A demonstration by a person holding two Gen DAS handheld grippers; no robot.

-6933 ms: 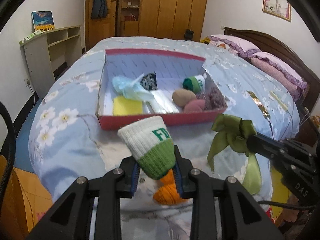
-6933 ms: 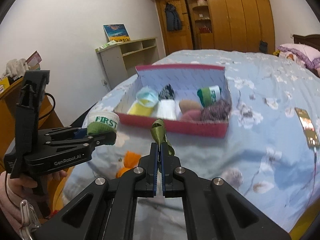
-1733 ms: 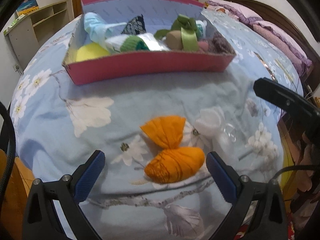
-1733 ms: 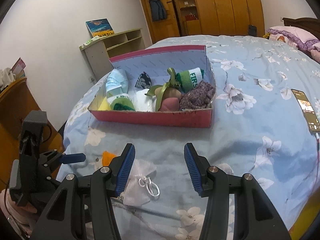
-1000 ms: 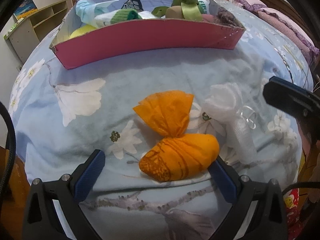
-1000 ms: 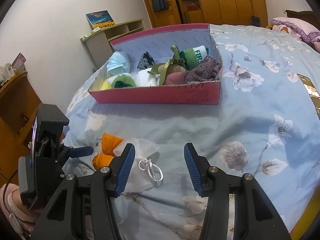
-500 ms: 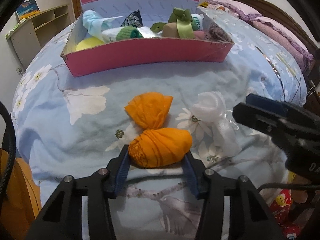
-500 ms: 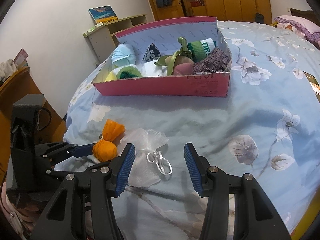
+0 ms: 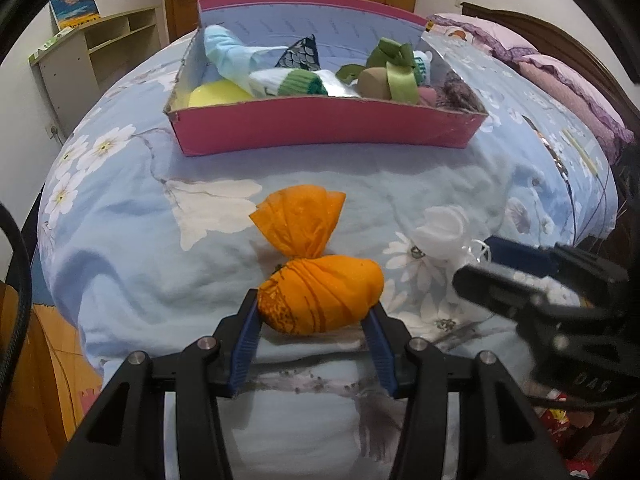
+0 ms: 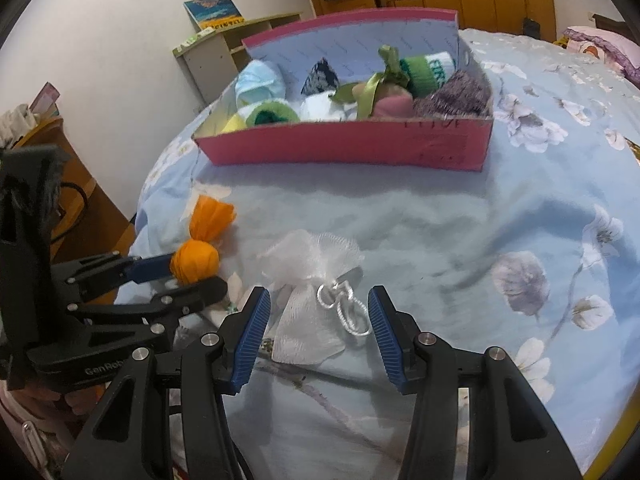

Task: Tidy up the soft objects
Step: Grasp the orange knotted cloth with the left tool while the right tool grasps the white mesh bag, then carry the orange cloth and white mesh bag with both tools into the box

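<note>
Left gripper (image 9: 316, 316): closed on the round end of the orange pouch (image 9: 320, 300); jaws have just been closing, pads pressing both sides.
Orange pouch: on the bedspread (image 9: 140, 272), tied neck and frill pointing toward the box (image 9: 320, 132).
Right gripper (image 10: 318, 328): jaws apart, holding nothing, straddling the white mesh bag (image 10: 312, 300) without touching it.
White mesh bag: flat on the bedspread, long axis running away from the gripper toward the box.
Key relation: box lies straight ahead of both grippers; the left one looks ready to lift first.
</note>
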